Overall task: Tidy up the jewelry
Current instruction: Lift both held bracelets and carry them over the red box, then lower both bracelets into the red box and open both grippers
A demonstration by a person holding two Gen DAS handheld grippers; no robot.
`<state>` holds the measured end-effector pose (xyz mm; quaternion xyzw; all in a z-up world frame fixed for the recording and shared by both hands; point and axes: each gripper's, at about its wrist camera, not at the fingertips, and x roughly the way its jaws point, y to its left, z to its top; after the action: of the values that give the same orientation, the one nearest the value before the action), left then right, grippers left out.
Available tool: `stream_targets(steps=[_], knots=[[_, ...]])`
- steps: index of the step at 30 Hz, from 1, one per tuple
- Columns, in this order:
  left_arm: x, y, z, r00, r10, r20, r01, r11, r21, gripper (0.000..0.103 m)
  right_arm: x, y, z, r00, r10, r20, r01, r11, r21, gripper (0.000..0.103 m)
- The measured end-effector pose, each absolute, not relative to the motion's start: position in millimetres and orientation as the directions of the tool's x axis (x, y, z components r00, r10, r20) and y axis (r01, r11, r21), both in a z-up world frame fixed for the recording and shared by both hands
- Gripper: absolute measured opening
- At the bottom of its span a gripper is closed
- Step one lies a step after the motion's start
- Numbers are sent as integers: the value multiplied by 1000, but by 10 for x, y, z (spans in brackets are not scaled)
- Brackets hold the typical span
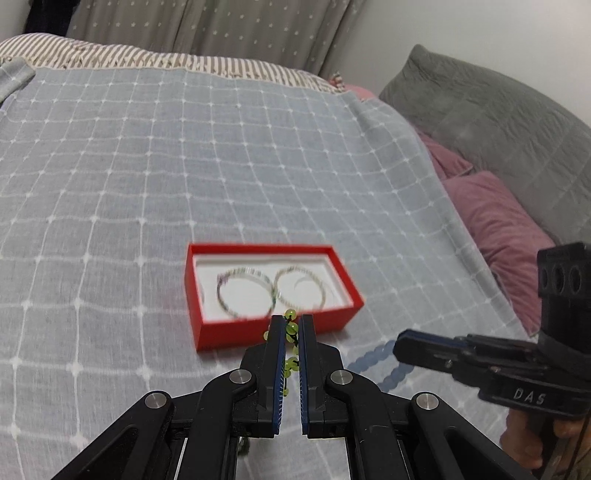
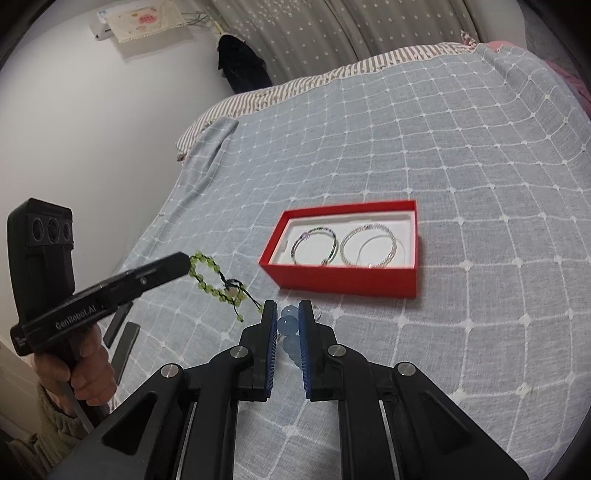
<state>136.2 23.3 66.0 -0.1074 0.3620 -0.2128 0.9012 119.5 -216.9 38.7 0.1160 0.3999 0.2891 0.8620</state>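
A red box (image 1: 236, 334) (image 2: 343, 277) with a white lining lies on the bed and holds two thin bangles (image 1: 245, 291) (image 2: 314, 245). My left gripper (image 1: 291, 323) (image 2: 184, 263) is shut on a green bead bracelet (image 1: 290, 330) (image 2: 212, 284), held just in front of the box's near wall. My right gripper (image 2: 288, 308) (image 1: 400, 345) is shut on a pale blue bead bracelet (image 2: 288, 328) (image 1: 373, 360), low over the bedspread, right of the left gripper.
The grey-blue checked bedspread (image 1: 184, 166) (image 2: 443, 147) covers the bed. Pink pillows (image 1: 495, 229) and a grey quilted pillow (image 1: 498, 122) lie to the right. Two dark flat strips (image 2: 123, 339) lie near the bed's left edge. Curtains (image 2: 332, 29) hang behind.
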Motion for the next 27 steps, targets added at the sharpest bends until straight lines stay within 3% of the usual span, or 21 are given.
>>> stream_targets(steps=[8, 14, 21, 27], knots=[[1909, 160, 831, 646, -518, -560, 303, 848, -434, 1, 1613, -2133, 647, 561, 576, -594, -403, 817, 412, 12], [2279, 110, 528, 615, -543, -572, 265, 825, -499, 1, 1965, -2038, 632, 556, 598, -578, -390, 801, 454, 12], [2454, 212, 56, 582, -469, -664, 192, 873, -448, 1, 2249, -2027, 330, 536, 577, -617, -323, 815, 481, 12], [2407, 184, -44, 576, -417, -703, 227, 908, -352, 1, 2306, -2064, 284, 540, 576, -614, -303, 813, 497, 12]])
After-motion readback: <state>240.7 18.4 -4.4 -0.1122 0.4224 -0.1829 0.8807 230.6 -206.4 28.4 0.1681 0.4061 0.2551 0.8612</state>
